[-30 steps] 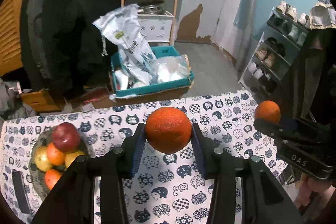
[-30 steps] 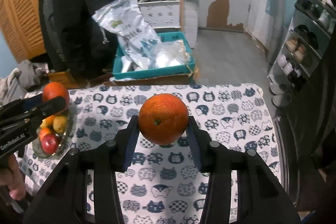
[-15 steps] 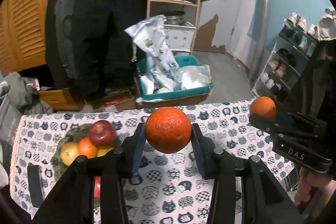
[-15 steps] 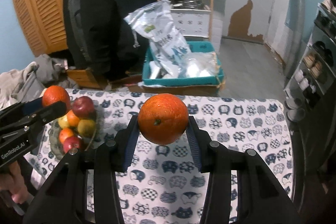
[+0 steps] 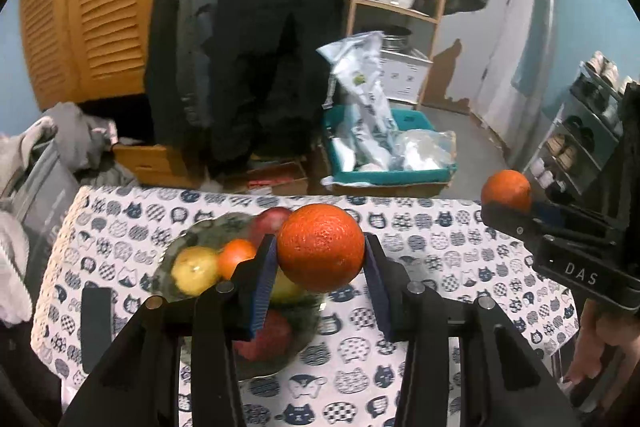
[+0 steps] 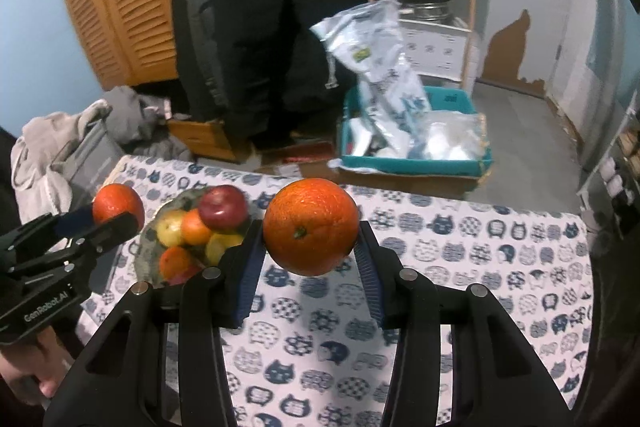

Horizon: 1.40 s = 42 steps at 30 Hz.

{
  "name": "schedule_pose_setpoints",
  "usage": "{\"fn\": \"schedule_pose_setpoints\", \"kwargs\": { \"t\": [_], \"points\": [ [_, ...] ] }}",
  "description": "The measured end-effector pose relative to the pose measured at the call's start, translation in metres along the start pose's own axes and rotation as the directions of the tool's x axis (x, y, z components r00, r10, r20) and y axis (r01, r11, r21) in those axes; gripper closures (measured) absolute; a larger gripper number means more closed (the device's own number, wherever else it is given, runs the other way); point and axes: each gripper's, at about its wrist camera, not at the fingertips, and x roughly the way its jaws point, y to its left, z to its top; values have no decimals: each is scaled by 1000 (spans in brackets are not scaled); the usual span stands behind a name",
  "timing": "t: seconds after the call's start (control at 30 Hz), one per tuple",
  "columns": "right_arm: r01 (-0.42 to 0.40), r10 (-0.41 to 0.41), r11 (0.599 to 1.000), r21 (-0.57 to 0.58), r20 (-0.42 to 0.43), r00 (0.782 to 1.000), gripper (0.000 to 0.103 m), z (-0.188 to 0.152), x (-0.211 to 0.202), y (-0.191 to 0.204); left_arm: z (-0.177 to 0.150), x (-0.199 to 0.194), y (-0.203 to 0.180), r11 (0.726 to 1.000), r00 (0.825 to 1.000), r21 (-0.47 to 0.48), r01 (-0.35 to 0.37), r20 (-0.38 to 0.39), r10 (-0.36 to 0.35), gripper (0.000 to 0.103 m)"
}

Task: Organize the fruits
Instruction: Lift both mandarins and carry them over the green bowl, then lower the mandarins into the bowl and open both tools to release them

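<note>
My left gripper is shut on an orange, held above the near right part of a glass fruit bowl. The bowl holds a red apple, a small orange, yellow fruit and more red fruit. It stands on the cat-print tablecloth. My right gripper is shut on a second orange, above the cloth to the right of the bowl. Each gripper shows in the other's view: the right one at the right, the left one at the left, beside the bowl.
A flat black object lies on the cloth left of the bowl. Beyond the table's far edge are a teal crate with plastic bags, hanging dark coats, a heap of grey clothes and a shoe rack.
Both grippers have swung left over the table with their oranges. The fruit bowl has moved from the left edge of both views toward the middle, now under the left gripper's orange.
</note>
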Motion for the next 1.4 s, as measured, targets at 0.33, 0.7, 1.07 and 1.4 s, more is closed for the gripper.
{"fn": "schedule_pose_setpoints", "kwargs": {
  "t": [0.33, 0.7, 1.07, 1.4],
  "points": [
    [-73, 70, 996, -46, -78, 994, 59, 0, 47, 53, -14, 6, 60, 995, 998, -79, -57, -33, 54, 60],
    [-131, 111, 985, -109, -175, 978, 59, -8, 99, 109, -39, 28, 115, 982, 990, -151, -110, -108, 94, 59],
    [-180, 151, 978, -100, -247, 957, 59, -15, 139, 133, -62, 62, 146, 972, 974, -194, -131, -210, 89, 59],
    [-203, 166, 974, -102, -295, 941, 59, -22, 164, 146, -75, 80, 163, 963, 961, -224, -148, -264, 86, 59]
  ]
}}
